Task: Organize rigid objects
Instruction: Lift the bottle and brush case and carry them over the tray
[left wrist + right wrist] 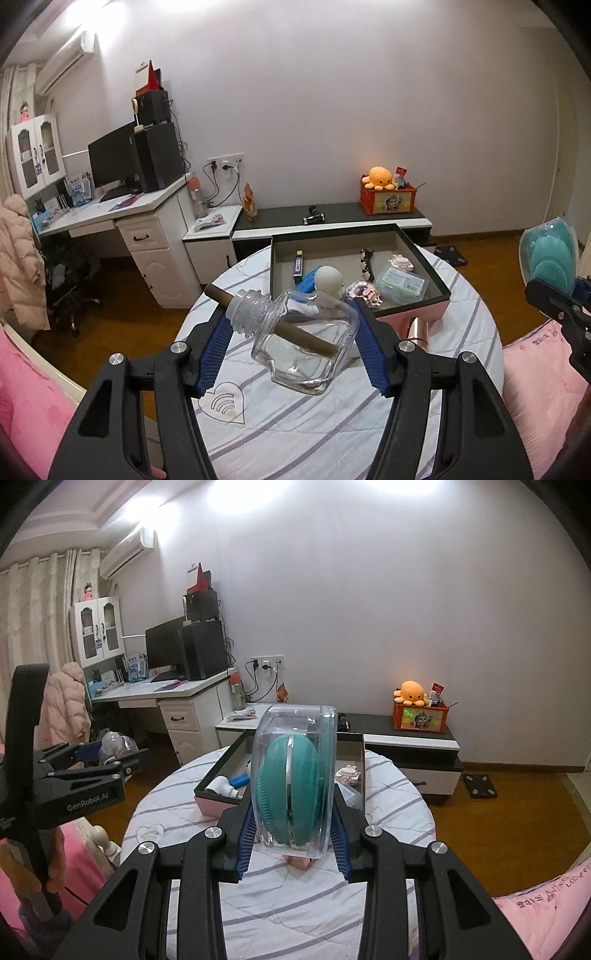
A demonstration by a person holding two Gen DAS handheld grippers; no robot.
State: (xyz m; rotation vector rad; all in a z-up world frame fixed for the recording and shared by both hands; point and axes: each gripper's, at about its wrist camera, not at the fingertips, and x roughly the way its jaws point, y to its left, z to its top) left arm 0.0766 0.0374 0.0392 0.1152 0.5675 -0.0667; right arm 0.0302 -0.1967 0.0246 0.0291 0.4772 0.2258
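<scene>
- Fingers of left gripper clamp a glass bottle; right gripper clamps a cased teal brush, both raised near the box.
- Carry step, I'd say; next, lower each into free box space.

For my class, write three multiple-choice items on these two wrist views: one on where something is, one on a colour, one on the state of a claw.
1. Where is the white figure?
A. inside the open box
B. on the desk
C. on the floor

2. What colour is the brush in the clear case?
A. orange
B. teal
C. black

3. What is the left claw doing?
A. hanging open with nothing in it
B. resting shut on the table
C. gripping a glass bottle

Answers: 1 A, it lies within the box's dark walls. 2 B, teal shows through the case held by the right claw. 3 C, both blue pads press the bottle's sides.
</scene>
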